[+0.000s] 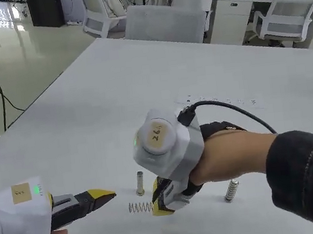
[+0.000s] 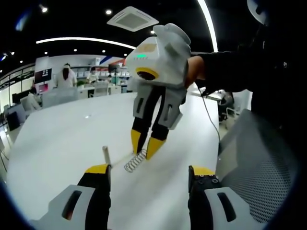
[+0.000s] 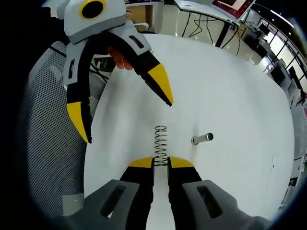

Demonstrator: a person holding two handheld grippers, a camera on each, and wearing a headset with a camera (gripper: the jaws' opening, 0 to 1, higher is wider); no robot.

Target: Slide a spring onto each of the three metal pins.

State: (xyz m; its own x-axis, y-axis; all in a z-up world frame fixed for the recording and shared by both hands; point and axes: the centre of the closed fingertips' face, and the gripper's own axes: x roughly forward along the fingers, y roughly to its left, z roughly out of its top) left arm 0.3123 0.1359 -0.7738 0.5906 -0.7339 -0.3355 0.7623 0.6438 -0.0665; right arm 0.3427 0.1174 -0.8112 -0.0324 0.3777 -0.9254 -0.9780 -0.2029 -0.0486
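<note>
Left gripper (image 1: 126, 222) hovers low at the near edge, jaws wide, holding nothing. Right gripper (image 1: 161, 205) is clamped on one end of a spring (image 1: 138, 207) held flat at the counter (image 1: 87, 102), just beside an upright bare pin (image 1: 139, 182). A sprung pin (image 1: 231, 190) stands apart to the right.

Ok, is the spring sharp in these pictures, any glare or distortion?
Head view: even light, spring small but sharp, floor glares. Left gripper view: fisheye bends the ceiling light strip. Right gripper view: spring crisp in the right gripper, table edge curved.
</note>
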